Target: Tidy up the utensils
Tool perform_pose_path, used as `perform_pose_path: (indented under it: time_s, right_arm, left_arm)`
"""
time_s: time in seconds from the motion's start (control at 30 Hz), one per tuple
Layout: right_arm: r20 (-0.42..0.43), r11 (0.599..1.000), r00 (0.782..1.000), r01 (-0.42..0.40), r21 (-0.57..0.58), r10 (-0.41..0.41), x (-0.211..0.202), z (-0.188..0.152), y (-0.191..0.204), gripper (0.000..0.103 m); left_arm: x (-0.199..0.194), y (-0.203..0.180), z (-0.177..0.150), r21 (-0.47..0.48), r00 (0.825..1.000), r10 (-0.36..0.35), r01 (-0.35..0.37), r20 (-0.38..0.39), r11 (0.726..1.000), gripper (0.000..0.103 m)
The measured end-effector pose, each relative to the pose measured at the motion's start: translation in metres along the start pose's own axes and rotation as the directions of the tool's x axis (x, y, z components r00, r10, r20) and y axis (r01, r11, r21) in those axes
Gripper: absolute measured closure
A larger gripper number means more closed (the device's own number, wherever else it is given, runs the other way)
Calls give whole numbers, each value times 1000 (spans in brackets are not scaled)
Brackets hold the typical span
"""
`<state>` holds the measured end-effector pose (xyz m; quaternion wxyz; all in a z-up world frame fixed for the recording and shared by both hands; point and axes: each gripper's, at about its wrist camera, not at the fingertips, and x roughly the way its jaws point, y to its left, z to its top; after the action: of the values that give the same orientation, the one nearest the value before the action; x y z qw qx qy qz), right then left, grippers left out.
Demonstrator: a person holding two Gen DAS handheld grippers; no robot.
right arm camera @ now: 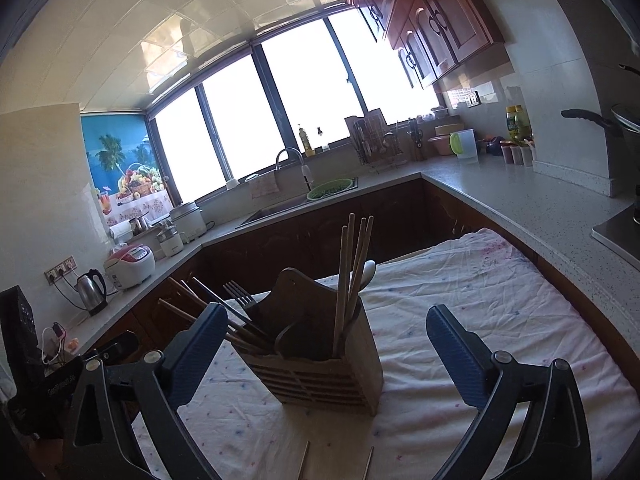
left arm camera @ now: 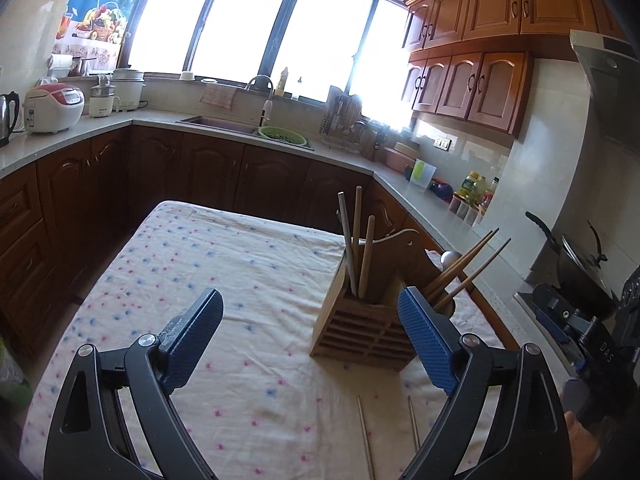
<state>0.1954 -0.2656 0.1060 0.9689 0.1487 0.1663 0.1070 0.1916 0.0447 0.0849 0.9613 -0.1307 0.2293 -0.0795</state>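
Slatted matt wooden holder [left arm camera: 362, 330], wooden chopsticks [right arm camera: 352, 276], metal fork [right arm camera: 240, 295] — rumpled cotton cloth [left arm camera: 224, 280], ribbed blue tongs pads [left arm camera: 426, 338].

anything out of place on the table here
Yes: two chopsticks lie loose on the tablecloth in front of the wooden utensil holder, while the other chopsticks stand inside it. Both sets of tongs, left and right, are open and empty.

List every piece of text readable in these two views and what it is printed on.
"DAS": white letters on the right gripper's black body, seen from the left wrist camera.
Faint print on the left gripper's dark body, right wrist view: too blurred to read.
Bottle labels and rice cooker panel: too small to read.
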Motion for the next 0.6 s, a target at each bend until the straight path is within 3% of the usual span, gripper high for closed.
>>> perform_pose_path:
  time_s: [0.3,0.6]
  right_arm:
    - [-3,1000,1000,-14,17,14,-42,-36,4,1]
    - [12,998,999,-30,-62,31,-76,-53,24,1]
  left_arm:
    - [-34,5,-34,6,999,43,-42,-25,999,10]
    - [-76,-4,-52,70,999,51,-52,10,996,8]
